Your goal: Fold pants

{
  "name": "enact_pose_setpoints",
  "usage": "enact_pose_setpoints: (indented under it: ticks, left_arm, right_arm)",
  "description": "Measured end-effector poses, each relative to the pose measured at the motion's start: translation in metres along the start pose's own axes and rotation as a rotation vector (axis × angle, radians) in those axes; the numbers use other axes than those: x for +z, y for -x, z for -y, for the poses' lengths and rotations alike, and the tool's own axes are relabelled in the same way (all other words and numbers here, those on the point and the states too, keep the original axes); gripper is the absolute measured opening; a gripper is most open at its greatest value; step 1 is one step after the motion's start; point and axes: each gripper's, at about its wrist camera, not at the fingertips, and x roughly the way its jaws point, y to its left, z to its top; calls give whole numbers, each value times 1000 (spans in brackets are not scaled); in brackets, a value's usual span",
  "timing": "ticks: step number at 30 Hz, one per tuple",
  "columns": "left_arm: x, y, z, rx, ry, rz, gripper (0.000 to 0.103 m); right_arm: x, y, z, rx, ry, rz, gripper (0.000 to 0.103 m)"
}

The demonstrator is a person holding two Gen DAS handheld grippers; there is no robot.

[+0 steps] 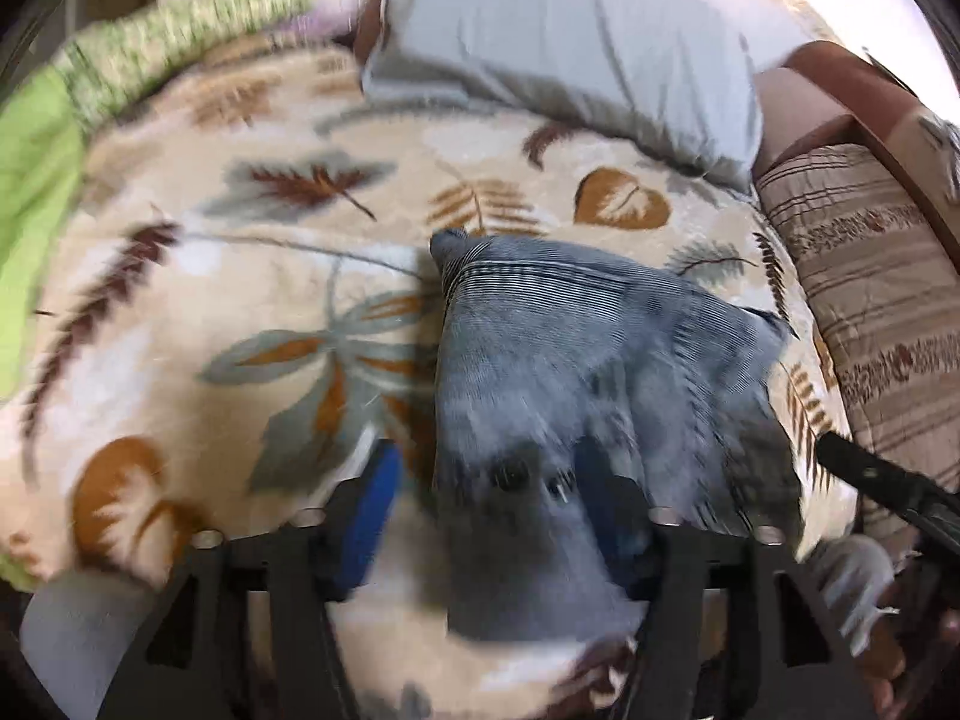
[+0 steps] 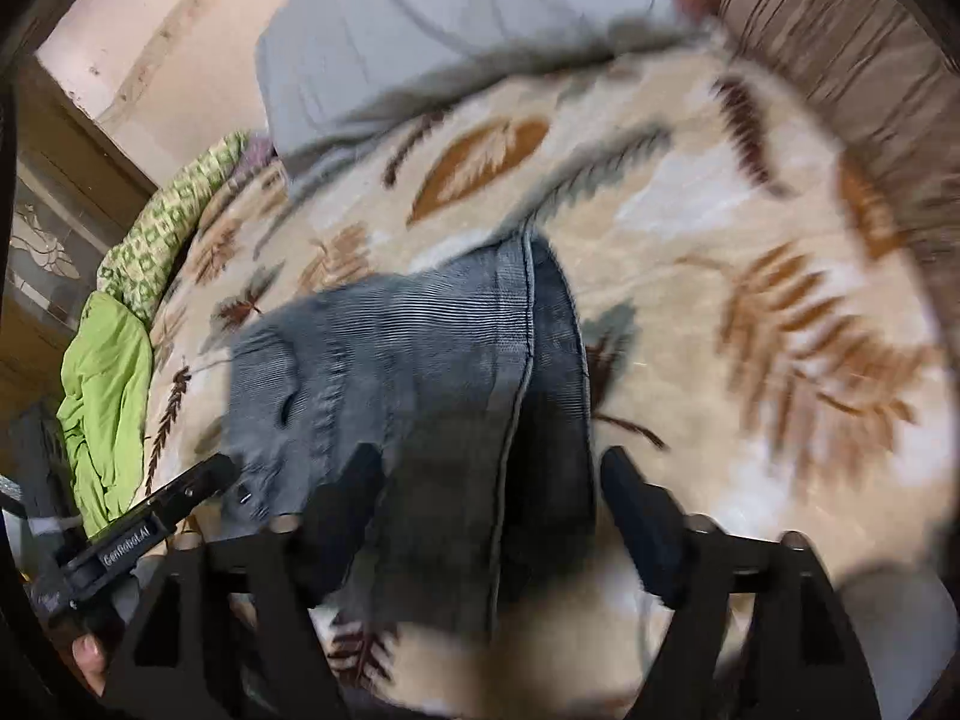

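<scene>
Blue-grey corduroy pants (image 1: pixel 570 324) lie bunched on a leaf-patterned blanket (image 1: pixel 240 240), one stitched seam running across the top. In the left wrist view my left gripper (image 1: pixel 492 510) is open. The cloth runs between its fingers and drapes over the right one, while the blue left pad (image 1: pixel 372 516) stands clear of it. In the right wrist view the pants (image 2: pixel 408 348) also pass between the open jaws of my right gripper (image 2: pixel 492 498). There the fabric covers part of the left finger (image 2: pixel 354 498), and the right one is bare. Both views are blurred.
A grey pillow (image 1: pixel 570 42) lies at the head of the bed and a striped brown bolster (image 1: pixel 870 276) along its right side. Green bedding (image 2: pixel 108 372) is heaped at the left edge. My left gripper's body (image 2: pixel 138 528) and the hand holding it (image 2: pixel 90 660) show low left.
</scene>
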Motion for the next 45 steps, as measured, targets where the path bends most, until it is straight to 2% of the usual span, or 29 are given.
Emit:
enact_pose_setpoints:
  ticks: [5,9,10,13,22,25,34,45]
  left_arm:
    - [-35,75,30,137,-103,130,77]
    - [-57,125,58,231,-196,218,77]
    - [-61,136,61,237,-195,223,77]
    - [-70,165,71,182,-163,218,77]
    - [-89,225,88,157,-200,228,78]
    - [-90,226,91,158,-221,242,78]
    - [-76,214,76,151,-174,172,78]
    - [-68,201,67,148,-138,175,78]
  right_arm:
    - [-39,61,-27,-86,90,78,80]
    - [-53,95,-46,-116,139,117,80]
    - [-54,104,-50,-114,147,130,80]
    - [-58,126,-60,-139,161,163,80]
    - [-75,165,-68,-138,161,197,80]
    - [-76,169,-67,-143,153,198,80]
    - [-78,167,-68,-133,153,192,80]
    - [-77,158,-73,-138,172,179,80]
